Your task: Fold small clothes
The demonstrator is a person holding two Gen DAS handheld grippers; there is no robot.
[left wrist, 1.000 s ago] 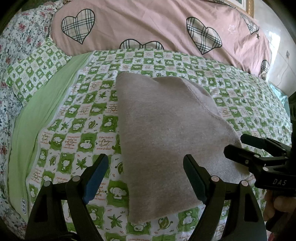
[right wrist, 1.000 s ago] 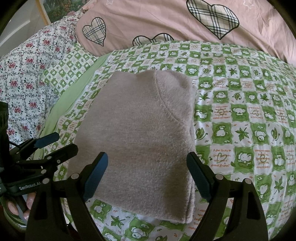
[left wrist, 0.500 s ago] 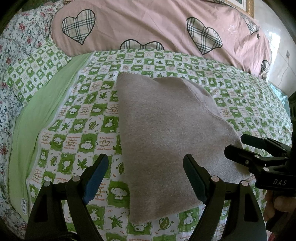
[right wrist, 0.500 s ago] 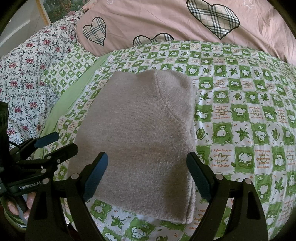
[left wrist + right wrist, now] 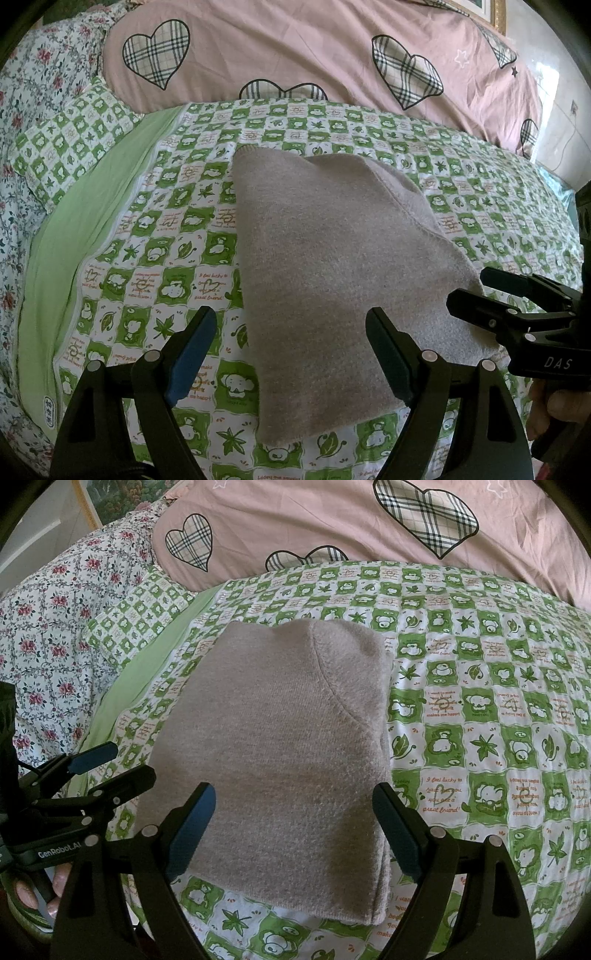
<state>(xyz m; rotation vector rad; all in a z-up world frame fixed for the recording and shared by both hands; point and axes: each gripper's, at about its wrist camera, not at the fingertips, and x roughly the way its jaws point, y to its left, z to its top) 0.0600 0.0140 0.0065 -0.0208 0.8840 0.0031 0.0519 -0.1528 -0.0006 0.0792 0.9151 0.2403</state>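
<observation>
Left claw: jaws wide apart, holding nothing, poised above the near left corner of the folded grey knit garment. Right claw: jaws spread wide, empty, straddling the garment's near edge from above. Garment lies flat mid-bed on the green checked bedspread, long axis running away toward the pink heart-print duvet. Open bedspread on both sides; floral pillow left.
</observation>
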